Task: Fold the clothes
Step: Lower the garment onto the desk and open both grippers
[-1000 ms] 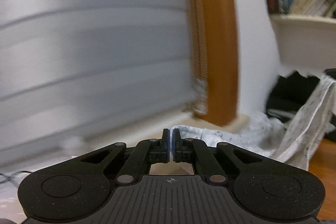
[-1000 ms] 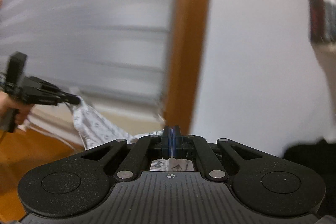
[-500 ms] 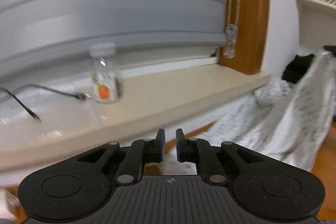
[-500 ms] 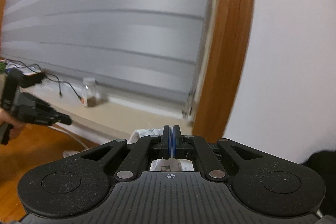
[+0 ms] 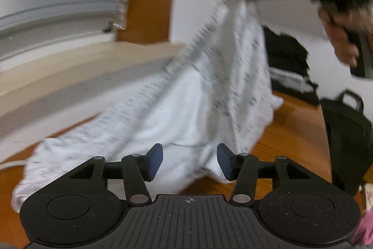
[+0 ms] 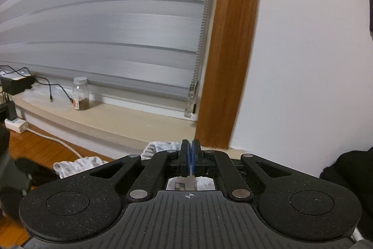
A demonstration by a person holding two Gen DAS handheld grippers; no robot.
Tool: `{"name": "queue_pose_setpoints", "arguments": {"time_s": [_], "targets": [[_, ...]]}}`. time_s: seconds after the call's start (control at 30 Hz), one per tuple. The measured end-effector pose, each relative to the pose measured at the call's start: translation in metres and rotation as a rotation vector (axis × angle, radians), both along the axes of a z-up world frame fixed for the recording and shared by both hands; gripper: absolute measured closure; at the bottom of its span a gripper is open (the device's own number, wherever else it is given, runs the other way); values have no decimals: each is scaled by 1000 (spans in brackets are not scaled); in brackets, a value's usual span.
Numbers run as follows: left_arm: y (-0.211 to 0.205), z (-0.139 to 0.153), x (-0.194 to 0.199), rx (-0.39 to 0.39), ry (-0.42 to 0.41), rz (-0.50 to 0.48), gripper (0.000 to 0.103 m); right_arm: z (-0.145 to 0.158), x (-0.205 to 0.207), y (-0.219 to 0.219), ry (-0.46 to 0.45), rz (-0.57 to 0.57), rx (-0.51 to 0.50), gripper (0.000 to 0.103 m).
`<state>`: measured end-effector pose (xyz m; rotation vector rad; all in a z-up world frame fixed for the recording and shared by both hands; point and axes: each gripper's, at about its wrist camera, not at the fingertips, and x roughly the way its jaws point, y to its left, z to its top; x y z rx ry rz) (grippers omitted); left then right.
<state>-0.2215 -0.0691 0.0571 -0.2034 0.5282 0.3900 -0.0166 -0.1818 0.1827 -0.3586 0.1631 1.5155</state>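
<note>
Above the wooden floor (image 5: pixel 286 132), your right claw (image 6: pixel 190 161) stays clamped on the patterned white garment (image 5: pixel 186 95), lifting it to hang; your left claw (image 5: pixel 189 161), just opened and empty, hovers near its lower edge.

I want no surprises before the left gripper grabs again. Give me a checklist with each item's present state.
1. Right gripper shut on the garment's top corner: ok.
2. Left gripper open, nothing between its pads; its jaws have just been opening: ok.
3. Garment lifted off the floor: not ok, its lower end lies there.
4. Next corner to grab picked out: cannot tell, picture blurred.
5. Bag apart from the garment: ok.
</note>
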Motion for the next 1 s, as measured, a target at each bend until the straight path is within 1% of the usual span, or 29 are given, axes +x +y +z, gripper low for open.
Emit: {"name": "queue_pose_setpoints", "arguments": {"time_s": [0.03,0.1,0.2,0.33,0.4,0.47,0.53,0.57,0.63,0.73,0.77,0.83,0.87,0.93,1.0], "targets": [[-3,-3,7,2,12,-12,44,0,3,-1,3,-3,-1,101],[-8,-8,17,9,25,-23,44,-1,10,-3,12,-9,-4,101],[-10,-4,21,29,4,-13,44,-5,20,-3,39,-3,-22,101],[5,10,8,74,-14,46,44,-24,18,1,35,29,-89,100],[15,13,-5,92,-3,87,44,-37,16,5,9,35,-134,100],[28,15,-17,94,17,127,44,-53,14,11,-8,37,-192,99],[42,15,-29,82,34,165,43,-64,14,17,-1,41,-238,97],[47,15,-34,80,41,182,43,-68,14,21,2,42,-256,94],[55,15,-46,84,46,214,41,-69,14,19,17,38,-254,79],[61,15,-65,92,35,258,40,-67,14,12,37,38,-242,69],[63,16,-71,95,29,271,39,-66,13,9,41,44,-236,68],[68,15,-79,106,25,298,34,-63,12,1,48,57,-224,63],[70,14,-83,111,25,307,33,-64,12,-1,50,67,-229,62],[72,11,-89,123,37,305,32,-73,11,-2,46,87,-257,61],[71,9,-90,143,63,292,33,-85,9,-1,25,103,-298,61]]}}
